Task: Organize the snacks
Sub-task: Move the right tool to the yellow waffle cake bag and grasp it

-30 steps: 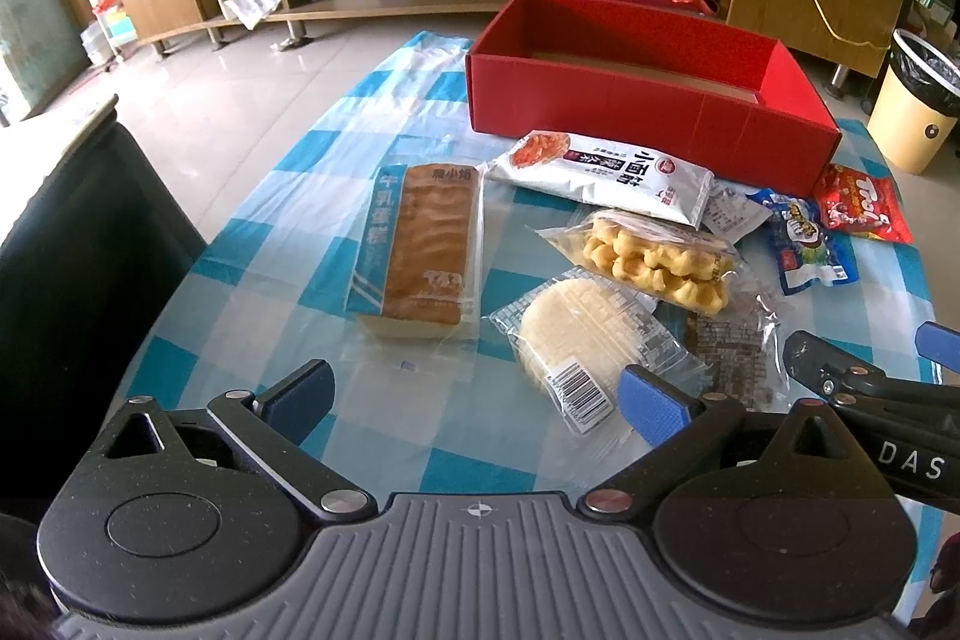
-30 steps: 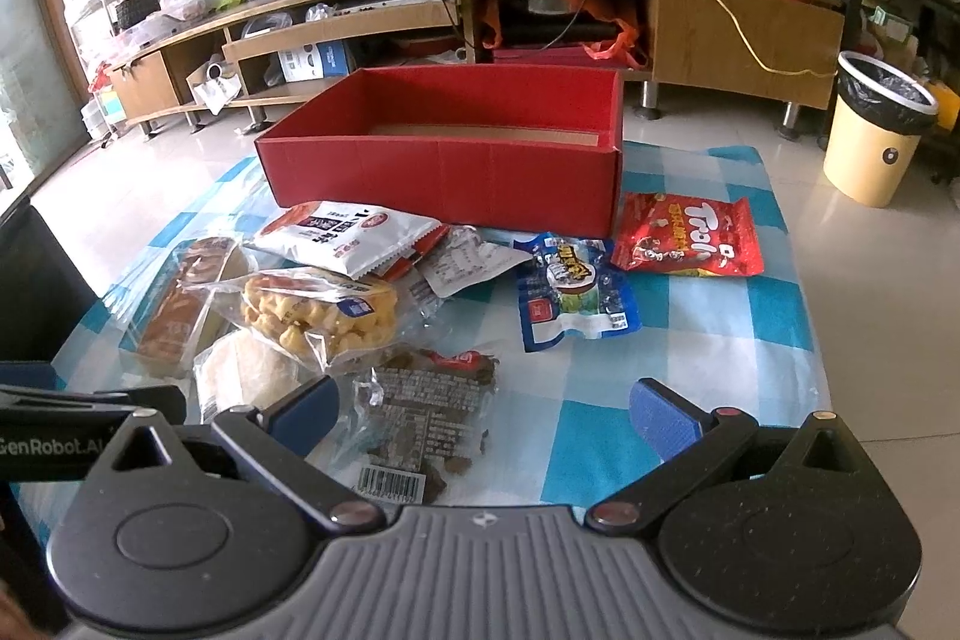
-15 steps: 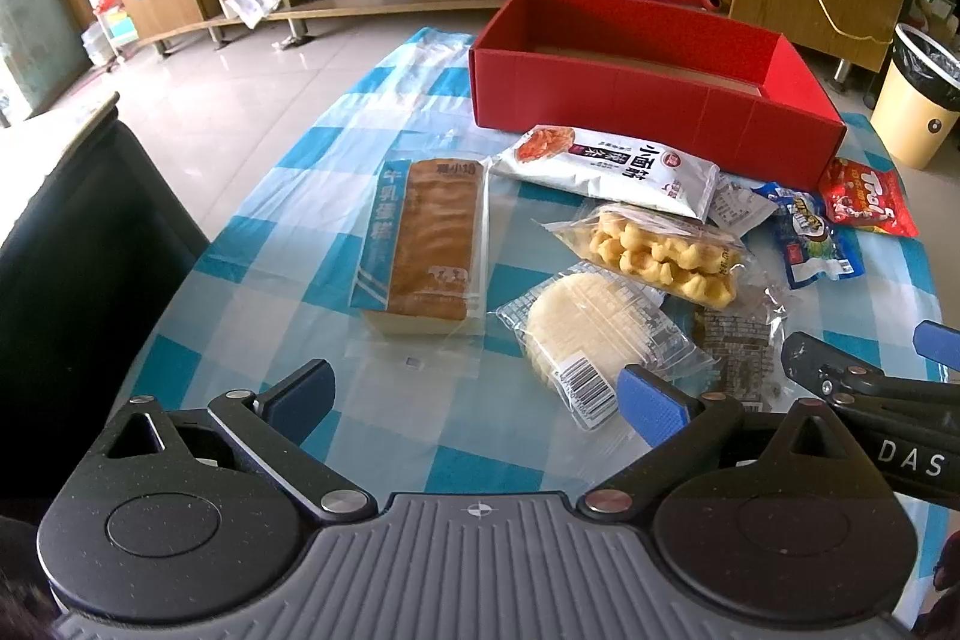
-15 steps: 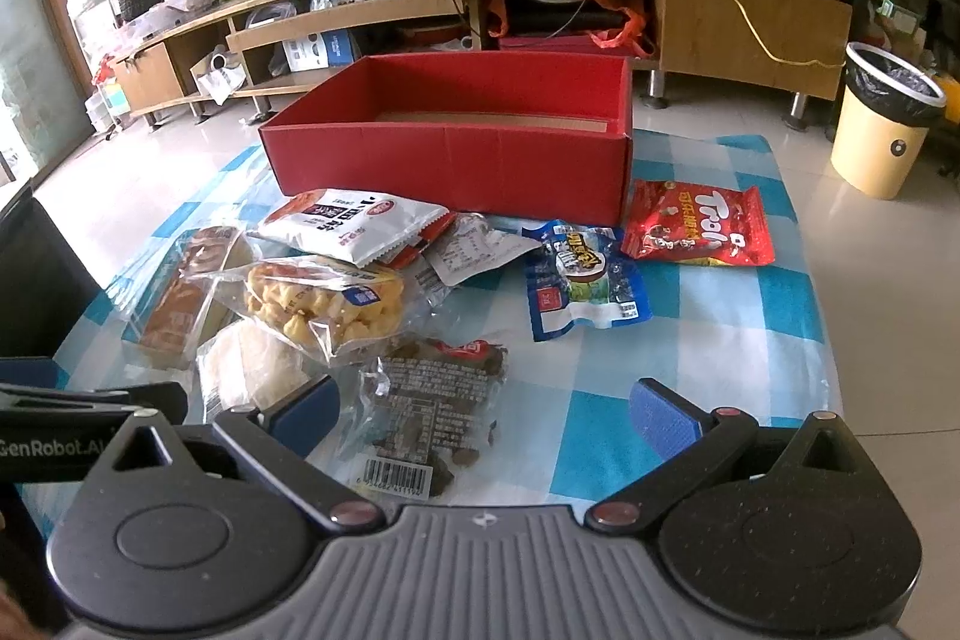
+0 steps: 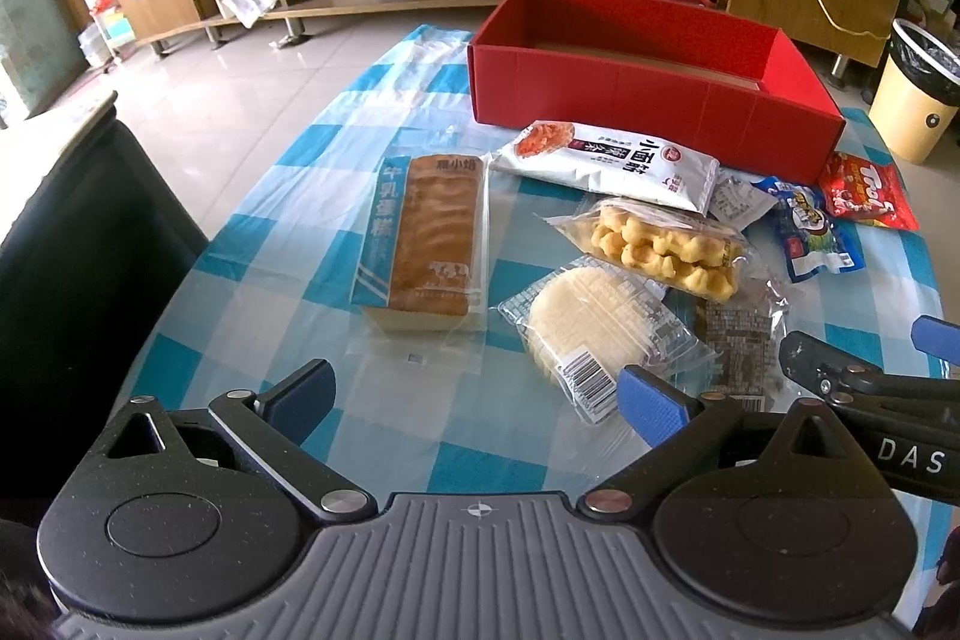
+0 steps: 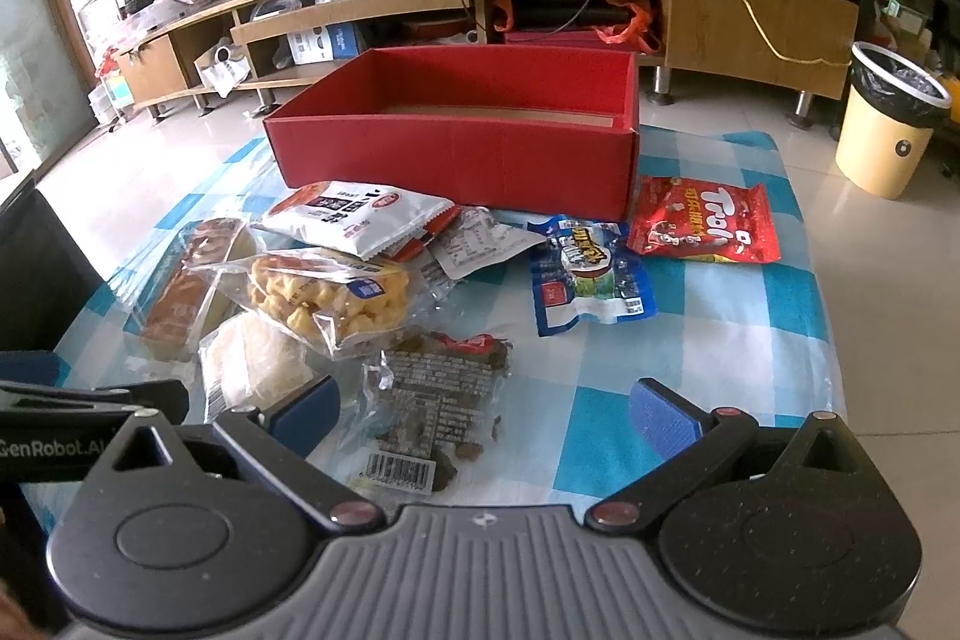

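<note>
Snacks [image 6: 336,298] loose before empty red box [image 6: 468,148], awaiting packing; left gripper [image 5: 474,397], right gripper [image 6: 486,409] spread wide, nothing pinched.

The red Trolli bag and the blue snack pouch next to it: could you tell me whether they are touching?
Apart. The right wrist view shows a strip of checked cloth between the red Trolli bag and the blue snack pouch.
</note>
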{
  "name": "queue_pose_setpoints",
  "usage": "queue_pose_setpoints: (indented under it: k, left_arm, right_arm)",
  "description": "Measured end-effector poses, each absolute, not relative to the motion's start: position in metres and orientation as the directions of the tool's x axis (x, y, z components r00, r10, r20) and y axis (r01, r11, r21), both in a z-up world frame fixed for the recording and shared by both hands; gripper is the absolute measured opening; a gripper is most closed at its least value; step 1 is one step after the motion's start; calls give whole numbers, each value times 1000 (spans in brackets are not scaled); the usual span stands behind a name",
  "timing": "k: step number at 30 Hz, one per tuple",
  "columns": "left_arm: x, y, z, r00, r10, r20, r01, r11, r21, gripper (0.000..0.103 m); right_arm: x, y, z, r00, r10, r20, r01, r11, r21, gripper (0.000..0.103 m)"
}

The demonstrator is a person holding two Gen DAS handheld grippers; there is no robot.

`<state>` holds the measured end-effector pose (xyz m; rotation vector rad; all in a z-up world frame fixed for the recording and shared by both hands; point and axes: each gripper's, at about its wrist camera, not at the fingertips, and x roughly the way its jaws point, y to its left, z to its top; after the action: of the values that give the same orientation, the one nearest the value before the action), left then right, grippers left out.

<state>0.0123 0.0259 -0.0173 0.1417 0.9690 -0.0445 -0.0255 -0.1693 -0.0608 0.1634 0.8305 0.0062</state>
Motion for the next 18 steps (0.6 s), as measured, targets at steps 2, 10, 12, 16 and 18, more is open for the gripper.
queue_pose_setpoints:
  k: [2, 10, 12, 16, 18]
  left_arm:
    - [12, 30, -17, 564, 15, -826, 105, 990, 90, 102]
    - [17, 48, -13, 556, -18, -831, 98, 994, 44, 103]
    - [19, 52, -11, 552, -32, -833, 93, 995, 23, 103]
    - [23, 61, -8, 554, -39, -832, 81, 997, 7, 103]
    - [24, 65, -8, 556, -40, -831, 76, 997, 3, 103]
  right_arm:
    - [-25, -168, -59, 674, 81, -734, 44, 988, 149, 103]
    - [-3, -154, -37, 691, 158, -705, -92, 987, 131, 103]
    - [9, -151, -34, 684, 190, -705, -130, 982, 138, 103]
    - [41, -141, -37, 636, 266, -725, -220, 962, 161, 103]
    - [59, -133, -44, 611, 279, -741, -264, 954, 142, 100]
